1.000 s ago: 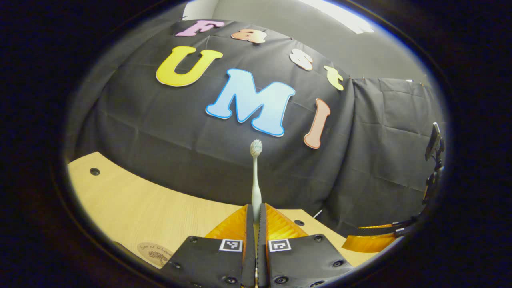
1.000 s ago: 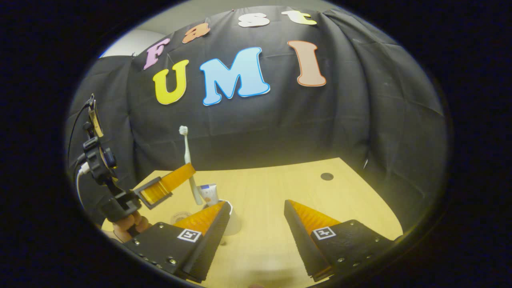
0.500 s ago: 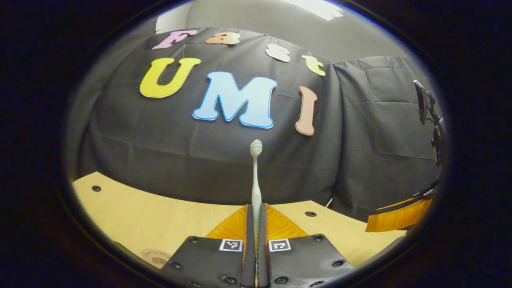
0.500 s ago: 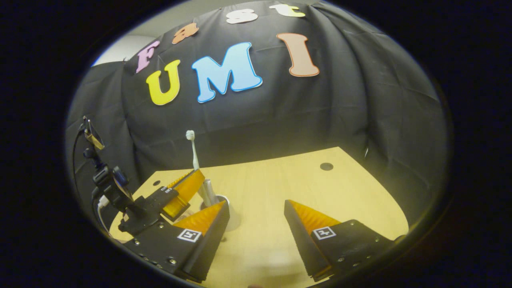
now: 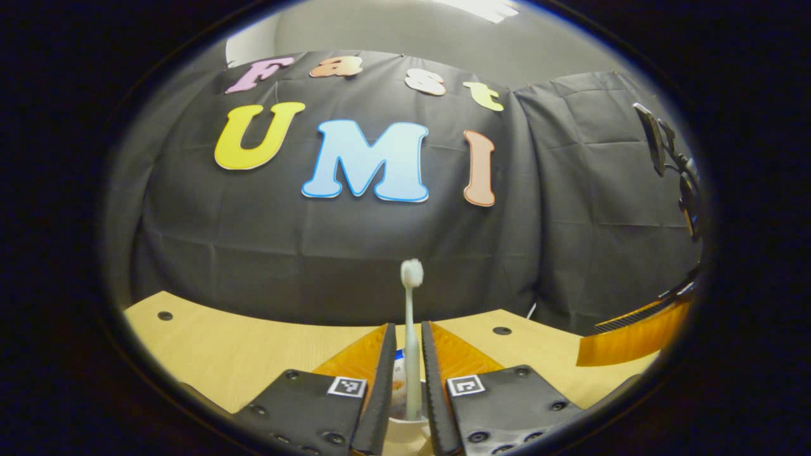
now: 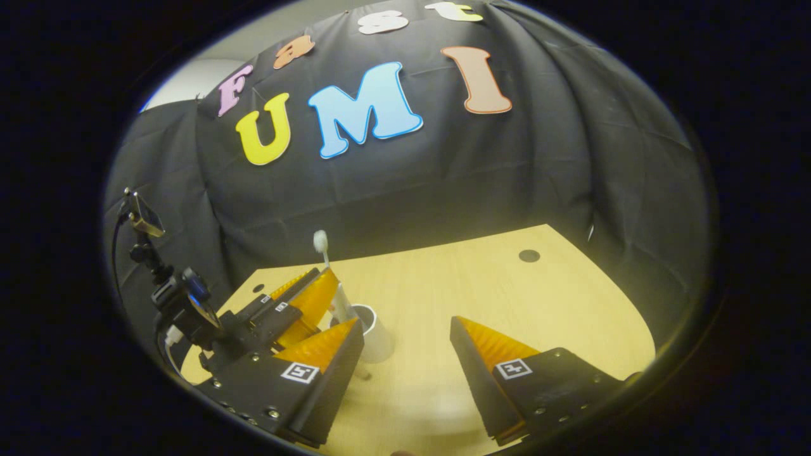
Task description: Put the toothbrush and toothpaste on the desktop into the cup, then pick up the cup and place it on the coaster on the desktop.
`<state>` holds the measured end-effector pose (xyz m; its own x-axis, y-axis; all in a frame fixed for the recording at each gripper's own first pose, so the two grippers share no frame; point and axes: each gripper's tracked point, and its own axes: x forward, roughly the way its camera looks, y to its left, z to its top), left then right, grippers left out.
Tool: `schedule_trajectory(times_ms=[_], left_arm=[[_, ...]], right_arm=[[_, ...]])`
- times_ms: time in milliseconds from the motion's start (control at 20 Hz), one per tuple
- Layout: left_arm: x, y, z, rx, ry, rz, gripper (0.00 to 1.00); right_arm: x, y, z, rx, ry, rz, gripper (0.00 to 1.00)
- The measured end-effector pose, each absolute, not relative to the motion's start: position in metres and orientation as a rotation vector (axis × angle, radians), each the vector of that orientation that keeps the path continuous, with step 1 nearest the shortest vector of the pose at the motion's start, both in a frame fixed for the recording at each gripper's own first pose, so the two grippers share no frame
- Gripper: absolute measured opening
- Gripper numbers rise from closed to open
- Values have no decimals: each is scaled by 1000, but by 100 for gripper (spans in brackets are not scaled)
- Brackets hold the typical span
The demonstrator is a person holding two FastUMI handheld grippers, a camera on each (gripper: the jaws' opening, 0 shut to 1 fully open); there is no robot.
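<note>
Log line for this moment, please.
left gripper: open, straddling toothbrush | toothbrush: standing in cup with toothpaste | right gripper: open, idle

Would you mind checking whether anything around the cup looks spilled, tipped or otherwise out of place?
Nothing stands out: the cup stands upright on the desktop, and the toothbrush stands in it, head up, beside the toothpaste.

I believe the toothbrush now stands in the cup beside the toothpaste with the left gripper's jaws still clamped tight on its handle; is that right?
Not quite. The toothbrush does stand in the cup beside the toothpaste, but the left gripper has let go: the left gripper view shows its jaws parted, with a gap on each side of the handle.
</note>
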<state>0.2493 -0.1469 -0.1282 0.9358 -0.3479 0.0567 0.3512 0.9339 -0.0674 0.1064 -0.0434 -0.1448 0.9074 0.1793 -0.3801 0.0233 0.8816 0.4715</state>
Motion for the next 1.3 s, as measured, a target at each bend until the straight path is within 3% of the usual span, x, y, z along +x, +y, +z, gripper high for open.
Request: schedule_trajectory(times_ms=[100, 150, 300, 800, 1100, 1300], left_arm=[[248, -146, -128, -56, -34, -352, 61], [245, -146, -127, -54, -33, -356, 68], [241, -140, -122, -72, -38, -347, 76], [221, -107, -98, -80, -30, -309, 88], [206, -84, -93, -75, 1, -290, 85], [193, -69, -85, -56, 10, -276, 94]], right_arm=[[106, -42, -145, 493, 429, 82, 86], [106, -42, -143, 493, 428, 82, 86], [106, -37, -141, 486, 422, 86, 86], [113, -6, -141, 481, 450, 122, 86], [125, 21, -150, 463, 507, 145, 86], [132, 34, -159, 428, 557, 148, 86]])
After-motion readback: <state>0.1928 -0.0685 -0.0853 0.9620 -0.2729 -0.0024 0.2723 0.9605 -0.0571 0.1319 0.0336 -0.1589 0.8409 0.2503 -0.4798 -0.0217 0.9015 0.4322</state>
